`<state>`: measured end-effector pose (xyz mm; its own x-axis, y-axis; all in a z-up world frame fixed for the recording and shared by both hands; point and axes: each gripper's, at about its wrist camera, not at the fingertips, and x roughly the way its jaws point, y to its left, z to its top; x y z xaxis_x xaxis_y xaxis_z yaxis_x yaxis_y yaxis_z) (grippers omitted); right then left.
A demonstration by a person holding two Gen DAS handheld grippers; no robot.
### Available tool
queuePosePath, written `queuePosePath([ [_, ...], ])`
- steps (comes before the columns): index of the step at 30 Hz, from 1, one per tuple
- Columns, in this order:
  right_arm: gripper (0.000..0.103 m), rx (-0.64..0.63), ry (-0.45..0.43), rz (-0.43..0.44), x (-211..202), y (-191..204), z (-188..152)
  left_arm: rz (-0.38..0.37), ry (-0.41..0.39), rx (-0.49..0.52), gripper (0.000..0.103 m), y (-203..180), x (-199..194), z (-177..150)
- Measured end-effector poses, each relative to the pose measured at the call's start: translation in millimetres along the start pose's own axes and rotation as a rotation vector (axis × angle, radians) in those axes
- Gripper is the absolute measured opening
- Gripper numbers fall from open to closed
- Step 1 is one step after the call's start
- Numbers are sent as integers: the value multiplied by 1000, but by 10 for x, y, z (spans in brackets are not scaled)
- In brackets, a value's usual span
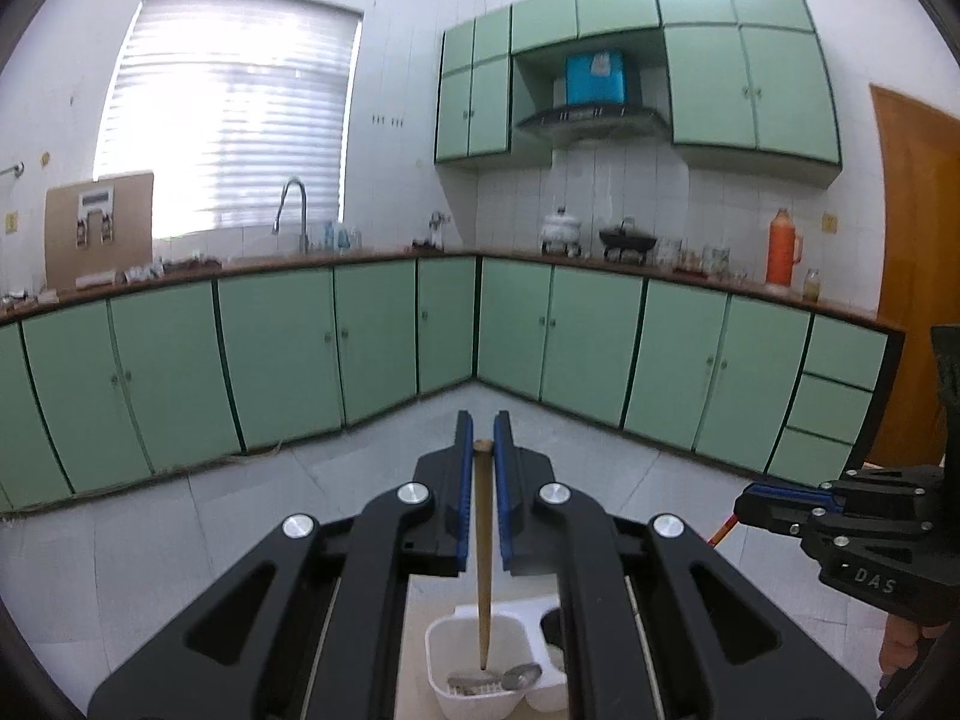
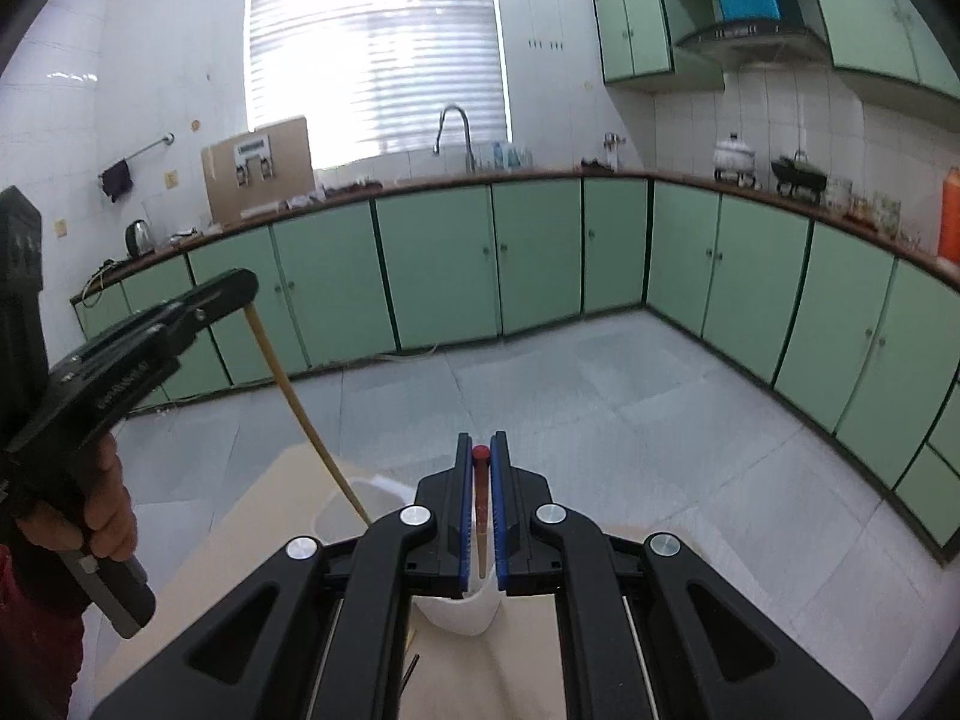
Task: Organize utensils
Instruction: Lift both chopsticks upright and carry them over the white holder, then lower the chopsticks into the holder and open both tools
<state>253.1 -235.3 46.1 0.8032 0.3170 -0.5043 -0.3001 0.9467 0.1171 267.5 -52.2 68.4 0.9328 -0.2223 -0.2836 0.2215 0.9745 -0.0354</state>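
My left gripper (image 1: 483, 420) is shut on a tan wooden chopstick (image 1: 482, 546) that hangs down, its tip inside a white plastic holder (image 1: 444, 696) holding a metal spoon (image 1: 521, 675) and a fork. My right gripper (image 2: 481, 441) is shut on a red-tipped chopstick (image 2: 480, 501) that points down into a white cup compartment (image 2: 462, 615). In the right wrist view the left gripper (image 2: 243, 291) shows at left with the tan chopstick (image 2: 300, 414) slanting down to the holder (image 2: 372, 489). In the left wrist view the right gripper (image 1: 744, 507) shows at right with a bit of its chopstick.
The holder stands on a beige table top (image 2: 240, 546). Beyond lie a grey tiled floor (image 2: 600, 408) and green kitchen cabinets (image 1: 372, 336) under a counter with a sink tap (image 1: 292, 204) and an orange flask (image 1: 782, 246). A thin dark stick (image 2: 410, 675) lies on the table.
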Motion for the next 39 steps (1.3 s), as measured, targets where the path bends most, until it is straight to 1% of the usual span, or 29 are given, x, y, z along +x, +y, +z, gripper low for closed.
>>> queuePosePath([
  [2, 6, 9, 18, 6, 94, -25, -64, 3, 31, -6, 6, 29, 107, -113],
  [5, 6, 20, 37, 10, 175, -59, -153, 7, 57, -10, 6, 108, 206, -204],
  [11, 7, 35, 26, 4, 145, -76, -204, 6, 98, -12, 7, 176, 282, -325],
  [12, 7, 35, 25, 1, 134, -69, -207, 5, 101, -12, 8, 182, 276, -337],
  [13, 9, 34, 24, -3, 116, -70, -222, 4, 101, -11, 12, 188, 255, -345],
  [14, 10, 33, 24, -6, 107, -71, -227, 4, 99, -11, 18, 199, 232, -353],
  [17, 21, 49, 17, -14, 41, -121, -256, 1, 93, -20, 31, 239, 160, -370],
  [18, 27, 53, 13, -16, 16, -129, -269, 3, 91, -20, 32, 251, 128, -378],
  [19, 35, 59, 5, -20, -20, -138, -283, 5, 88, -20, 37, 251, 103, -381],
  [20, 40, 64, -2, -22, -49, -145, -285, 8, 83, -22, 43, 264, 59, -387],
  [21, 51, 70, -17, -26, -109, -156, -307, 9, 78, -27, 46, 281, 12, -391],
  [22, 55, 71, -28, -31, -152, -157, -317, 10, 74, -31, 49, 289, -27, -393],
  [26, 58, 64, -48, -48, -314, -132, -407, 31, 43, -43, 61, 339, -264, -407],
  [27, 62, 65, -55, -52, -362, -130, -442, 37, 35, -44, 63, 346, -327, -411],
  [28, 67, 65, -65, -57, -418, -112, -490, 47, 26, -42, 66, 346, -411, -426],
  [29, 70, 63, -75, -67, -468, -88, -537, 58, 17, -41, 70, 350, -491, -451],
  [30, 77, 60, -83, -76, -502, -76, -573, 63, 12, -42, 73, 352, -574, -485],
  [31, 84, 56, -93, -89, -545, -52, -631, 63, 11, -42, 78, 353, -638, -515],
  [32, 87, 53, -99, -100, -576, -27, -683, 64, 11, -43, 81, 350, -706, -553],
  [33, 94, 53, -103, -115, -611, 0, -762, 68, 10, -44, 83, 344, -768, -598],
  [34, 97, 55, -104, -124, -638, 18, -825, 74, 11, -43, 87, 341, -856, -677],
  [35, 97, 55, -103, -128, -657, 39, -893, 78, 16, -43, 88, 341, -909, -732],
  [38, 97, 56, -84, -139, -678, 149, -1163, 78, 61, -46, 89, 332, -1039, -971],
  [39, 97, 59, -80, -140, -676, 173, -1233, 79, 87, -47, 89, 326, -1082, -1089],
])
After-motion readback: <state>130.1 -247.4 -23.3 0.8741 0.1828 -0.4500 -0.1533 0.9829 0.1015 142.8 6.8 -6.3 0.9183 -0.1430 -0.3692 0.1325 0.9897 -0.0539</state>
